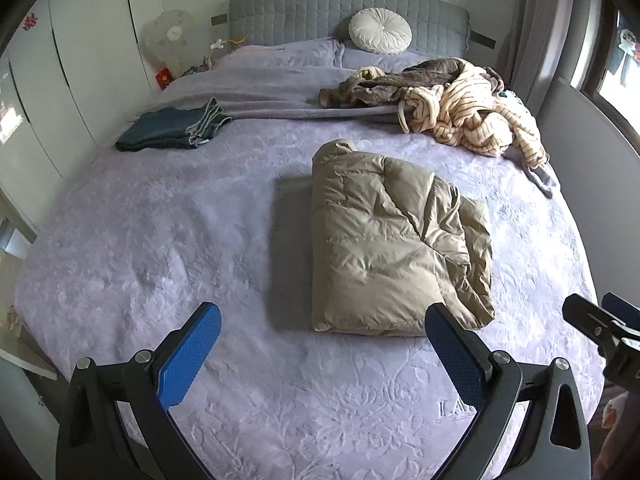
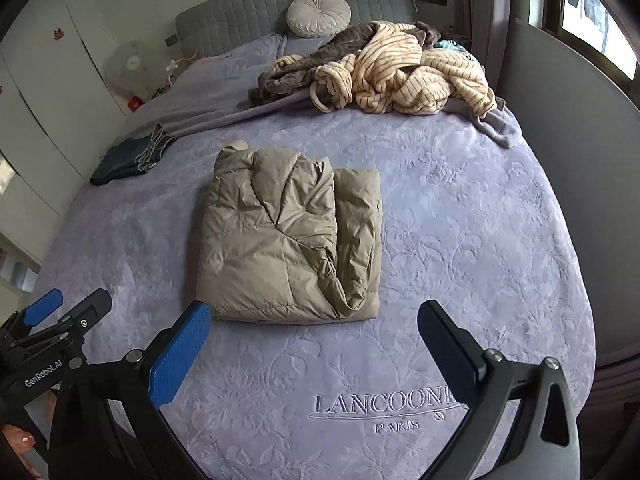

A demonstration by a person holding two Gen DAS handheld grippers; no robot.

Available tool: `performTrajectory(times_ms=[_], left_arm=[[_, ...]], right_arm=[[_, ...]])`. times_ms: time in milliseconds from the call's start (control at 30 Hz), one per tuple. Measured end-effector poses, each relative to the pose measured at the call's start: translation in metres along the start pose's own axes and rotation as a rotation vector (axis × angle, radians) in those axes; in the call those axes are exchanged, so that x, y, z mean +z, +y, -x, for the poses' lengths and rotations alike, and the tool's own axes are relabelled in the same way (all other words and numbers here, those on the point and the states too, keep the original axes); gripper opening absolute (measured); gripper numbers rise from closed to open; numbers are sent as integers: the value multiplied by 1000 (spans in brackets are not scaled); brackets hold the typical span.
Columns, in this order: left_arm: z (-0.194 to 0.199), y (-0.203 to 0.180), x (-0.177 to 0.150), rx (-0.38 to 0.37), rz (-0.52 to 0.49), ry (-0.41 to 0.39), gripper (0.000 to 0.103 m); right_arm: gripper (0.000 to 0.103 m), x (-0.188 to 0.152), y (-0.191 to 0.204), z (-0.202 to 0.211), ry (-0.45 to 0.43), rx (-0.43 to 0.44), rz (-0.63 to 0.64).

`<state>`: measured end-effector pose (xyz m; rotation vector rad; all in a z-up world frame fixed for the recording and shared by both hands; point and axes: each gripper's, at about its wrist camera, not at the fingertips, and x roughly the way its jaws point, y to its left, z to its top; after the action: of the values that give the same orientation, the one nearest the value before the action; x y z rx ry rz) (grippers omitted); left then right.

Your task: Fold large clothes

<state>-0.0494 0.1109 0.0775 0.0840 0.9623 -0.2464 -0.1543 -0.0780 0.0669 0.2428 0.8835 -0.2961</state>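
Khaki quilted puffer jacket point(image 2: 288, 236) lay folded mid-bed on the lavender embossed bedspread point(image 2: 460, 240), probably light, puffy, slippery. Left gripper point(image 1: 324, 344) and right gripper point(image 2: 314, 340) gaped wide, empty, at its 6 o'clock edge. Best grabbed at that thick folded edge.

A folded tan puffer jacket point(image 2: 292, 236) lies on a lavender bedspread point(image 2: 460, 240). The right gripper point(image 2: 316, 324) hangs above the near edge, jaws wide apart and empty. A heap of striped clothes point(image 2: 400, 76) sits near the headboard point(image 2: 248, 20).
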Motion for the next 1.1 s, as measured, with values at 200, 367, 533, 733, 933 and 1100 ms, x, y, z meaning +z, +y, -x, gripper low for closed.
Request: performTrajectory(times_ms=[200,367,533,733,933,1100], left_arm=[[9,-1,-1,-1,-17,-13,102],[13,-2,0,-1,-13,-16,102],[12,-1,1,-1,-18,-18,102],[12,0,2,-2,-20,-17,102],[13,-1,0,-1,-17,-18,102],[13,0,1,-2,-18,-17,102]], right_arm=[[103,2,0,10,-23,-14,-2],[103,3,1,12,-26,-19,2],[103,2,1,13,-25,-20,0],[103,3,0,12,-25,-18,4],[103,3,0,12,-25,-17,3],[103,3,0,12,-25,-17,4]])
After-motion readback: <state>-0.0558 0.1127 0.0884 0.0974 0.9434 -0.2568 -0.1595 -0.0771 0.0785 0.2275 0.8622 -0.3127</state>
